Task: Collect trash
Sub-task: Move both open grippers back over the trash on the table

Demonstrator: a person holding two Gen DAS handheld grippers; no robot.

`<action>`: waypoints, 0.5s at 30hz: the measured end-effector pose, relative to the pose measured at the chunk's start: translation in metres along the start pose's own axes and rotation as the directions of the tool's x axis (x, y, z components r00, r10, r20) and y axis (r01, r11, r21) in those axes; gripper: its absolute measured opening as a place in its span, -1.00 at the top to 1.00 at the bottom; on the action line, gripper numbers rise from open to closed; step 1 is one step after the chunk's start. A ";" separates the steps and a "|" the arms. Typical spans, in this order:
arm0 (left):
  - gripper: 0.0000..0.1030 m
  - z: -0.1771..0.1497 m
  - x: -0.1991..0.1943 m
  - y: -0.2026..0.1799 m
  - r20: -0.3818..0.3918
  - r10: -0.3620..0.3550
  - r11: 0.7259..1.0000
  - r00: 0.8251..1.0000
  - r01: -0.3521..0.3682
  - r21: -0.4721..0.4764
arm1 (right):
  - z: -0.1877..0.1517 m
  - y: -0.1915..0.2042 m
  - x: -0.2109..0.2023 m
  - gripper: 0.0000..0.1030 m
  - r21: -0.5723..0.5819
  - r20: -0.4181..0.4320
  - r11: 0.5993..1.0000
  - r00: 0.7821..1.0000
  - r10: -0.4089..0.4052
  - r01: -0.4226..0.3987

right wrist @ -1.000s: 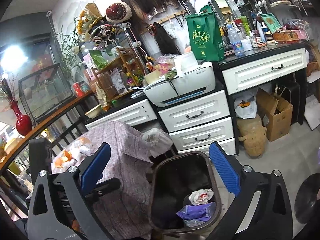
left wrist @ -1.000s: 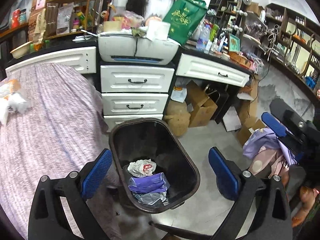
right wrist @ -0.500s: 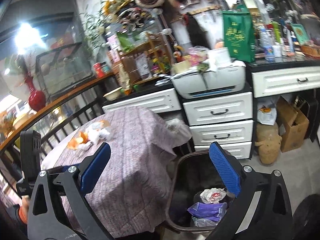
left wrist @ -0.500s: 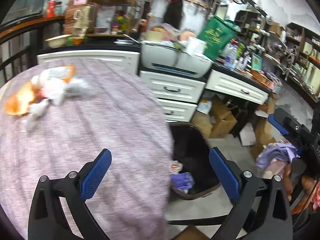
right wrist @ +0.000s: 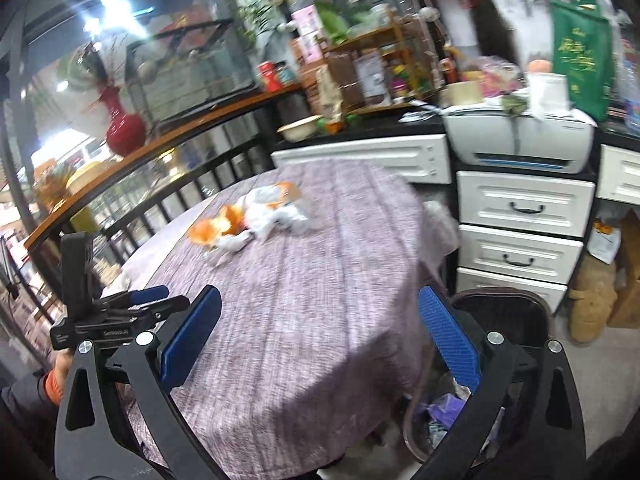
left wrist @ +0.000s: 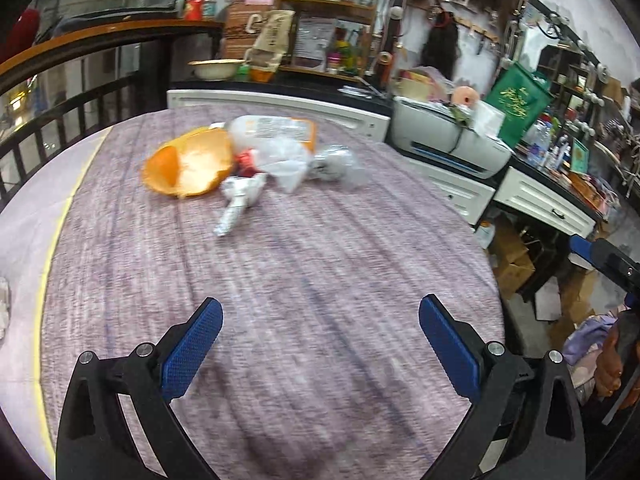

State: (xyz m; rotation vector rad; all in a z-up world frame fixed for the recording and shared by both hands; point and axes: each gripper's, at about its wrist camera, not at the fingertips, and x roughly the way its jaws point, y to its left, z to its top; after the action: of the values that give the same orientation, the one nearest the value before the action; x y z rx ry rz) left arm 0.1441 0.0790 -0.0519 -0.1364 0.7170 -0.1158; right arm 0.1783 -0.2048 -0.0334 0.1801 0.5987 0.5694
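Note:
A heap of trash lies on the far part of the round table [left wrist: 320,280]: an orange wrapper [left wrist: 188,168], a clear plastic bag [left wrist: 280,156], a white crumpled piece [left wrist: 236,200] and an orange-and-white packet [left wrist: 276,128]. My left gripper [left wrist: 320,344] hovers open over the table's near side, nothing between its blue pads. My right gripper [right wrist: 320,332] is open too, above the table edge, with the same trash heap [right wrist: 256,216] far ahead. The black bin [right wrist: 500,360] stands on the floor at the table's right, holding purple and white trash [right wrist: 444,412].
A purple-grey cloth [right wrist: 300,300] covers the table. White drawers [right wrist: 520,232] with a printer [right wrist: 520,136] on top stand behind the bin. A black railing [left wrist: 60,112] runs along the left. Cardboard boxes [left wrist: 512,264] sit under the counter. A hand [left wrist: 612,364] shows at right.
Both views have swung left from the bin toward the table. The left gripper now sits over the tabletop, with the trash heap closer and the bin out of its view. Both stay open.

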 end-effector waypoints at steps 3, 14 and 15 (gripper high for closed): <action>-0.89 0.002 0.000 0.017 0.002 0.019 1.000 1.000 -0.019 -0.021 | 0.004 0.014 0.018 -0.89 -0.037 -0.024 0.999 1.000 0.014 -0.015; -0.89 0.025 0.013 0.067 -0.013 0.045 0.996 0.999 -0.045 -0.079 | 0.035 0.039 0.091 -0.89 -0.089 -0.124 0.994 0.991 0.049 -0.061; -0.89 0.027 0.016 0.070 -0.016 0.043 0.996 0.999 -0.044 -0.083 | 0.038 0.041 0.102 -0.89 -0.099 -0.140 0.993 0.989 0.045 -0.060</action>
State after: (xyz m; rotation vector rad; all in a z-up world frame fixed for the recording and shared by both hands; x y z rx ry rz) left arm 0.1780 0.1481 -0.0531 -0.2000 0.7392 -0.0451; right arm 0.2507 -0.1143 -0.0380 0.0596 0.6980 0.6661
